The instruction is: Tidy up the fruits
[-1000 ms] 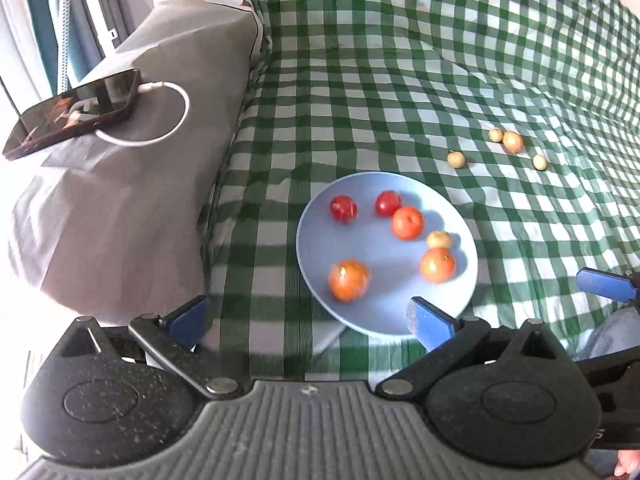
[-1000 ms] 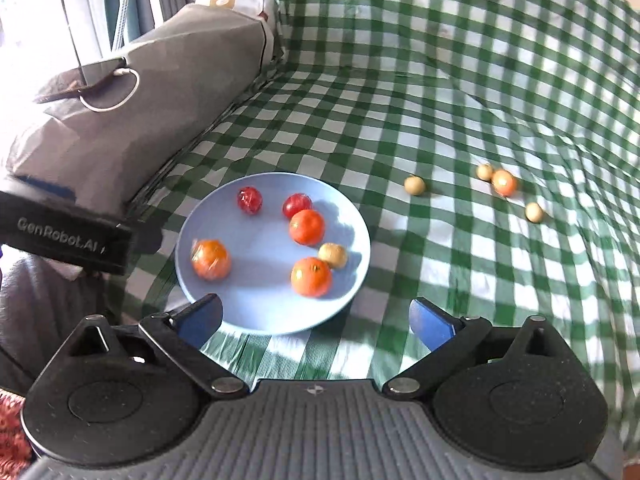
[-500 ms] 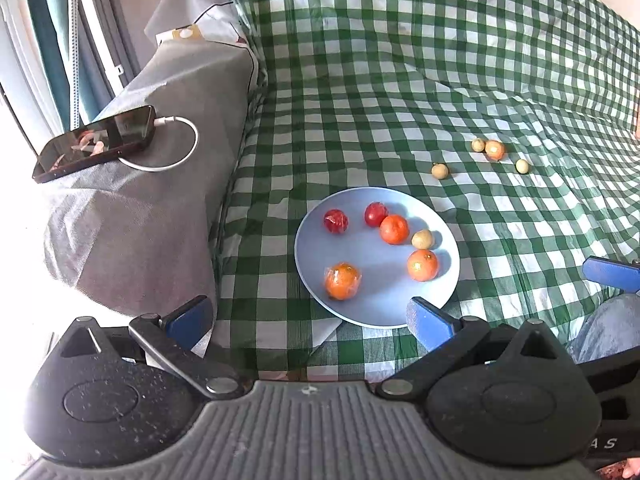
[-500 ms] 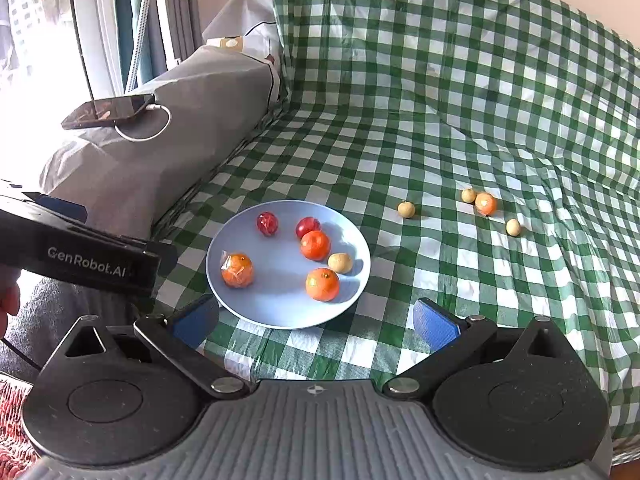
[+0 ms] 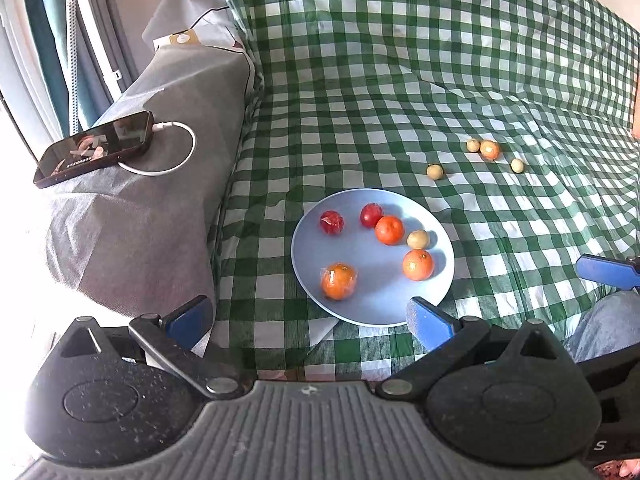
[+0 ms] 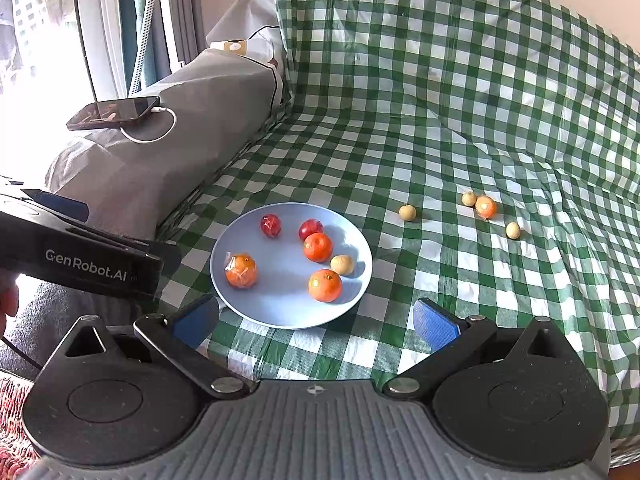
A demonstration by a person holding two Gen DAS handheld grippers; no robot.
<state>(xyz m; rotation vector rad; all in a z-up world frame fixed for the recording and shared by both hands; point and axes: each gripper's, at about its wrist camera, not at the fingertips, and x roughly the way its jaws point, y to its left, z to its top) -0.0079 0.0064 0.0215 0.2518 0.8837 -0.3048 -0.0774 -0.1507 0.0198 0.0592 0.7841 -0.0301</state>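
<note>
Two grippers sit at the near edge of the scene, both spread wide with nothing between their blue pads: the left gripper [image 5: 308,320] hangs just short of the near rim of the pale blue plate [image 5: 362,300], and the right gripper [image 6: 316,320] sits a little further to the right of it, over the green checked cloth [image 6: 500,280]. On the plate lie six fruits: a wrapped mandarin [image 6: 241,271] nearest the left side, a bare mandarin [image 6: 325,285] towards the right, a pale longan [image 6: 342,265] touching or just beside it, another mandarin [image 6: 318,247], and two wrapped red fruits [image 6: 271,225] at the far rim. Beyond the plate, well apart from it and off to the right, four loose fruits rest on the cloth: one longan [image 6: 407,213] by itself, then a small wrapped mandarin [image 6: 486,207] touching a second longan, and a third just past them. These lie ahead and to the right of both grippers, so the right one looks the nearer and better placed to fetch them; being round, they set no grasp direction. A phone [image 5: 94,148] on its charging cable rests on the grey-covered armrest at far left.
</note>
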